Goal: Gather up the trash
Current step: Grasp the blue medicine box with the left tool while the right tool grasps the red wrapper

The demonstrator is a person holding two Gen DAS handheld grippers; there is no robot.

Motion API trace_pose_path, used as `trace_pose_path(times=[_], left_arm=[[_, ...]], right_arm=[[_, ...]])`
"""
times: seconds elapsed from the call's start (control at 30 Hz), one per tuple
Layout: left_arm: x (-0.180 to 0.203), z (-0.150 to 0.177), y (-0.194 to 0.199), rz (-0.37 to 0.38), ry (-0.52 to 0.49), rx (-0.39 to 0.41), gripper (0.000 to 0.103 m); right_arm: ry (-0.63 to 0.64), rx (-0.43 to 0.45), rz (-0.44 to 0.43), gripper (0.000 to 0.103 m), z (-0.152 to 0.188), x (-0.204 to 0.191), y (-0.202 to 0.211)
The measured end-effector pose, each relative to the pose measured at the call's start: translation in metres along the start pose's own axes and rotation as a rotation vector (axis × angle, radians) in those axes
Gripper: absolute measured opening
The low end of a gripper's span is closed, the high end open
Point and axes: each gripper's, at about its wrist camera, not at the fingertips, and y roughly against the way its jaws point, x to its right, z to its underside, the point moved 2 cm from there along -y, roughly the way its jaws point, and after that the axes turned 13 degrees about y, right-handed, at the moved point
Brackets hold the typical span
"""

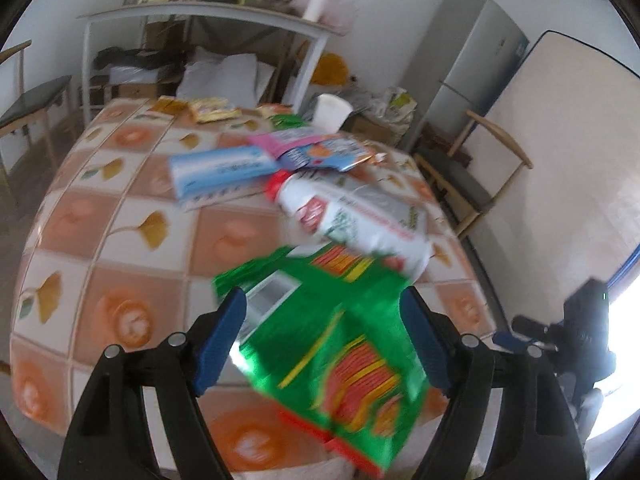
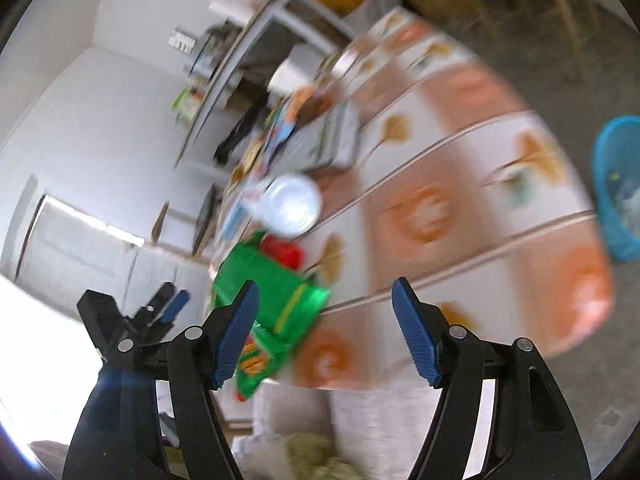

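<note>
Left gripper [image 1: 322, 312]: fingers spread, nothing clasped (green snack bag [image 1: 340, 344] seen between them, blurred).
Right gripper [image 2: 325, 316]: fingers spread, empty.
Bag: lay at the bench [image 1: 120, 240] edge.

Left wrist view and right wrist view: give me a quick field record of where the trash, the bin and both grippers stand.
left gripper: open, green snack bag lies between the fingers, pads not pressing it
right gripper: open, nothing between the fingers
white bottle: lying on its side beyond the bag, red cap
table: more wrappers at the far end
blue bin: on the floor beside the table
image: motion-blurred
</note>
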Motion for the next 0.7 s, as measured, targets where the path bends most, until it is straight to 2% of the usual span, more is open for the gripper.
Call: trace_pose_path(times=[0.2, 0.3, 0.4, 0.57, 0.7], left_arm=[[-0.032, 0.020, -0.002, 0.006, 0.065, -0.065, 0.077], [-0.040, 0.031, -0.010, 0.040, 0.107, -0.118, 0.077], [-0.043, 0.036, -0.015, 0.045, 0.112, -0.125, 0.074], [-0.058, 0.028, -0.011, 0.028, 0.147, -0.083, 0.074], [-0.087, 0.010, 0.003, -0.051, 0.193, 0.011, 0.074]], right_arm=[[0.021, -0.113, 0.001, 0.066, -0.007, -0.012, -0.051], [0.019, -0.155, -0.040, 0.066, -0.002, -0.019, -0.063], [0.034, -0.186, -0.086, 0.066, 0.001, -0.034, -0.069], [0.109, -0.196, -0.156, 0.066, -0.006, -0.074, -0.074], [0.165, -0.231, -0.218, 0.066, -0.011, -0.104, -0.099]])
